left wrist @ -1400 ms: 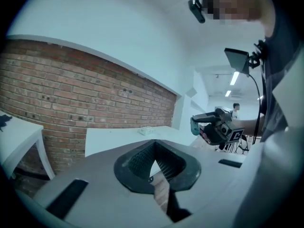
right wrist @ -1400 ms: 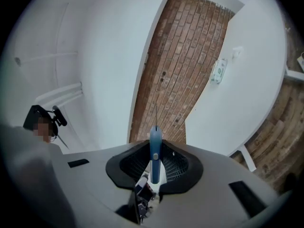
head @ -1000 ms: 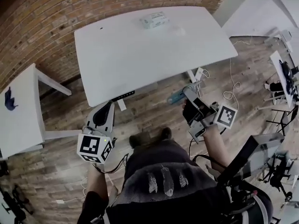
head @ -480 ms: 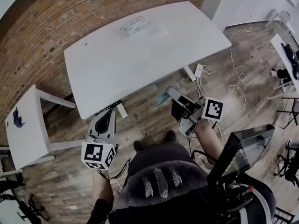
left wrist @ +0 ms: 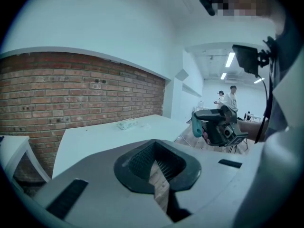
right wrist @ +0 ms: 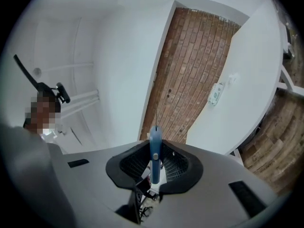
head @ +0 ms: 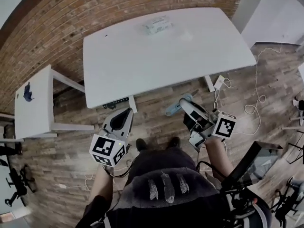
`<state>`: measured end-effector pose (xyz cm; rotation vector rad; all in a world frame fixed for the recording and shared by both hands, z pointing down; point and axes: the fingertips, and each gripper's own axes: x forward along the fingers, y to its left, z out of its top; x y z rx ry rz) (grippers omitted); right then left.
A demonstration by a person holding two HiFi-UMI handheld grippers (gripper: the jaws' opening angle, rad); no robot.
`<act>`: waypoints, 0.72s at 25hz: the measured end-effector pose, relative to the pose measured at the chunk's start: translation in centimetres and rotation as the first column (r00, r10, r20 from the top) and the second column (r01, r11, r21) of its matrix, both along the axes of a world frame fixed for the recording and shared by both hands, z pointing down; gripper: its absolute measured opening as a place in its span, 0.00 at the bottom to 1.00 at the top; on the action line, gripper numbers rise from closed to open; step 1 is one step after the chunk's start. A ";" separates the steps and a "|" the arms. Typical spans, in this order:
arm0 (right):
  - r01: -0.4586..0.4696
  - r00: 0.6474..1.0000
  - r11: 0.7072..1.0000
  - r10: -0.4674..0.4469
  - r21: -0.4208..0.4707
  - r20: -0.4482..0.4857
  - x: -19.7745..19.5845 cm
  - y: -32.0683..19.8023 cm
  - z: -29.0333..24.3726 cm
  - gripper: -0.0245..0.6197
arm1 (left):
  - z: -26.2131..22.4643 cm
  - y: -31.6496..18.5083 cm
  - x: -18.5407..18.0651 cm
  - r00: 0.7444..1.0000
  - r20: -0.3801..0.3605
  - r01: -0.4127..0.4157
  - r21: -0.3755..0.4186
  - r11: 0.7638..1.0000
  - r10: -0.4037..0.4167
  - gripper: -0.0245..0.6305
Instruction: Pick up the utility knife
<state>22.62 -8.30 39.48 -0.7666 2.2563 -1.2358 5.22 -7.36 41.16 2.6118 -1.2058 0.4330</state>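
A blue-green utility knife (head: 173,107) sticks out of my right gripper (head: 184,104), which is shut on it over the wooden floor, just in front of the white table (head: 142,65). In the right gripper view the knife (right wrist: 155,148) stands upright between the jaws of the right gripper (right wrist: 155,164). My left gripper (head: 126,114) hovers near the table's front edge, shut with nothing in it. The left gripper view shows its own tips (left wrist: 156,163) closed together, with the knife (left wrist: 196,127) in the other gripper off to the right.
A small pale packet (head: 157,24) lies at the table's far side by the brick wall (head: 57,23). A small white side table (head: 33,108) with a blue object (head: 27,93) stands left. Cables (head: 254,106) trail on the floor at right. Two people (left wrist: 228,96) stand far off.
The head view has swung. My left gripper has shifted sideways along the table's front edge, still shut and empty. The right gripper has turned a little, still holding the knife.
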 end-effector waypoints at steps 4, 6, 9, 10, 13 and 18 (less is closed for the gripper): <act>0.047 0.999 0.999 -0.047 0.017 -0.008 0.5 -0.1 0.9 0.15 | 0.7 0.4 1.5 1.000 0.027 0.001 -0.028 1.000 0.000 0.03; 0.069 0.997 0.997 -0.069 0.016 -0.028 0.1 0.3 1.3 0.15 | 1.5 1.4 1.2 0.999 0.047 0.003 -0.043 0.999 -0.001 0.03; 0.103 0.991 0.995 -0.101 0.018 -0.089 -1.0 0.6 1.4 0.15 | 2.1 2.1 0.3 0.999 0.041 0.014 -0.046 0.999 -0.012 0.03; 0.113 0.986 0.993 -0.110 0.019 -0.121 -1.4 0.8 1.4 0.15 | 2.3 2.2 0.1 0.999 0.029 0.017 -0.049 0.999 -0.016 0.03; 0.122 0.982 0.992 -0.117 0.022 -0.147 -2.0 1.3 0.9 0.15 | 2.8 2.2 0.1 1.000 -0.005 0.006 -0.061 0.998 -0.007 0.03; 0.097 0.984 0.994 -0.089 0.046 -0.153 -3.9 2.0 -0.9 0.15 | 1.9 2.2 -0.4 0.997 -0.067 -0.047 -0.024 0.999 0.045 0.03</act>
